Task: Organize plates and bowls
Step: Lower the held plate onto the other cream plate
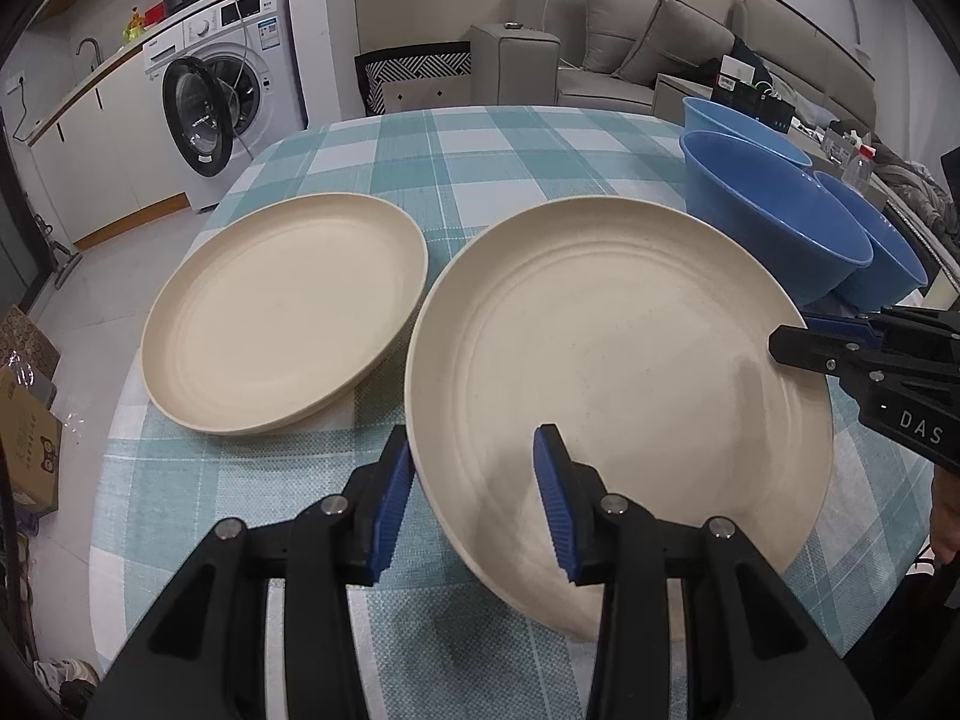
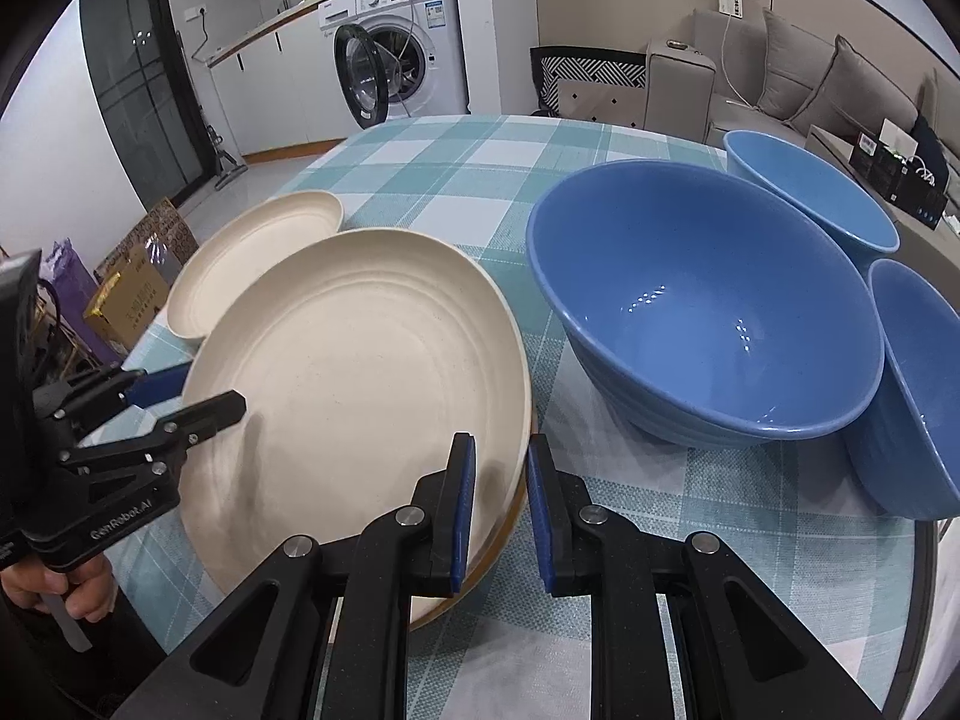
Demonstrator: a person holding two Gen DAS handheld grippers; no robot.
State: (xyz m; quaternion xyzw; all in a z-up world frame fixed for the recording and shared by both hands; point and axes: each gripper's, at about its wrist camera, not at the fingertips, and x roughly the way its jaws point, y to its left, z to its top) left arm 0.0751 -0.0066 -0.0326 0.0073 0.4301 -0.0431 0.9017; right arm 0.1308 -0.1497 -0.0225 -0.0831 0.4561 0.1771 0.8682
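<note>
Two cream plates and three blue bowls lie on the checked table (image 1: 480,138); none of the like pieces has been gathered yet, so by my reading the task is at an early stage. Your left tongs (image 1: 474,498) stand spread apart, one pad outside the rim of the near plate (image 1: 618,354) and the other above its inner face, straddling the near edge without pressing on it. Your right tongs (image 2: 501,510) likewise bracket the opposite edge of that plate (image 2: 360,372), with daylight visible between each pad and the rim; they are not yet clamped. The near plate appears tilted or slightly raised on the right-tong side, where a darker underside edge shows, though whether it rests on something there cannot be told. The far plate (image 1: 282,318) sits just beside it on the cloth, rims near each other but apart.

The large bowl (image 2: 708,312) stands just right of the near plate. A second bowl (image 2: 804,186) lies behind it and a third bowl (image 2: 912,384) beside it at the table's right edge; both seem to touch it, all three unnested.

Remaining, in my judgement: close on the near plate, stack it on the far plate, then nest the bowls.
</note>
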